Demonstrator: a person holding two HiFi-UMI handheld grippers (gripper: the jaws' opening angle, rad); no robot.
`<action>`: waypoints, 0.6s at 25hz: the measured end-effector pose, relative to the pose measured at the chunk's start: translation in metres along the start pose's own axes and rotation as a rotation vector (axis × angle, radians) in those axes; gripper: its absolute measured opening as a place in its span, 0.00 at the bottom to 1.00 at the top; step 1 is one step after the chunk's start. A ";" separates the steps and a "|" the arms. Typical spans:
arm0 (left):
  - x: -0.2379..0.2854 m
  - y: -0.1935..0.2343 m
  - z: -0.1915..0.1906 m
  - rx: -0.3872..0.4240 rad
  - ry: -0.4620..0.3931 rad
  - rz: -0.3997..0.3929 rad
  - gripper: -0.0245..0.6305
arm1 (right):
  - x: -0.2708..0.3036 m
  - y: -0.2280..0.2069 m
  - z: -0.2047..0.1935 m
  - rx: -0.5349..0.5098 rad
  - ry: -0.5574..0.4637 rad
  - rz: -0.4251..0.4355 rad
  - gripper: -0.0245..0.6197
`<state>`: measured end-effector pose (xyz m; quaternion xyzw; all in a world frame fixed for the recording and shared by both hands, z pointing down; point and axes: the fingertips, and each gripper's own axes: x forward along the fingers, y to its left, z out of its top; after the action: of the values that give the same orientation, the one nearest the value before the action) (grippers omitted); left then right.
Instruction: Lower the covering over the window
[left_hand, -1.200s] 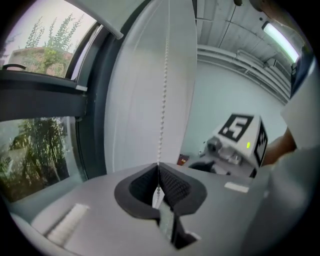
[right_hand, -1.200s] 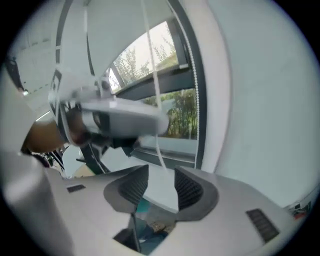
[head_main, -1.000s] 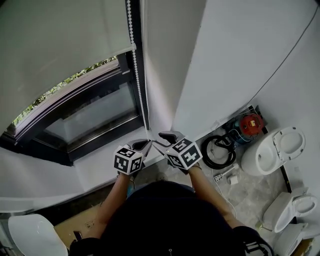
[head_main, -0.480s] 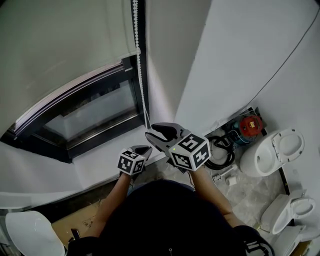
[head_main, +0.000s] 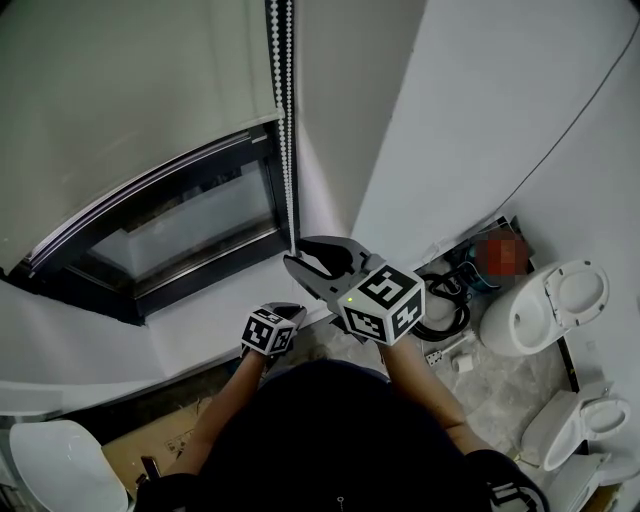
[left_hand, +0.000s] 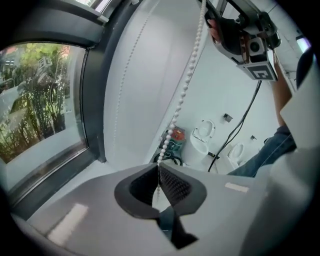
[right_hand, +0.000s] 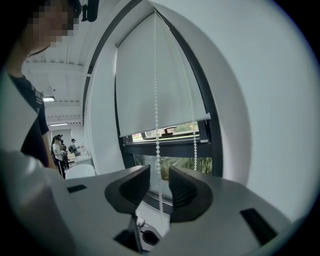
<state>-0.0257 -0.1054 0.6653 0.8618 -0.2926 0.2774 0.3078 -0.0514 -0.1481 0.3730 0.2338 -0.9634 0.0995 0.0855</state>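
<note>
**Left gripper clenching the bead chain, right gripper released around it**

The roller blind is filling the upper left of the head view. Its bottom rail is hanging above an uncovered strip of window. At the frame's centre the right gripper is holding its jaws apart, with one strand of chain passing between the pads without being pressed. Lower and to its left, the left gripper is clamping the chain tight at its tips. The chain is running up from there along the dark window frame to the top centre.
</note>
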 end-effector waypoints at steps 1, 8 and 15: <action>0.000 0.000 0.000 0.002 0.001 0.000 0.06 | 0.000 0.001 0.002 -0.002 -0.007 0.001 0.23; 0.002 -0.001 0.001 0.005 -0.002 -0.002 0.06 | -0.001 0.002 0.025 -0.043 -0.066 -0.008 0.14; 0.003 0.001 0.002 -0.001 -0.016 0.007 0.06 | -0.002 0.001 0.033 -0.076 -0.093 -0.040 0.06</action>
<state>-0.0239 -0.1083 0.6661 0.8627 -0.2983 0.2716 0.3048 -0.0541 -0.1542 0.3404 0.2539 -0.9646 0.0499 0.0515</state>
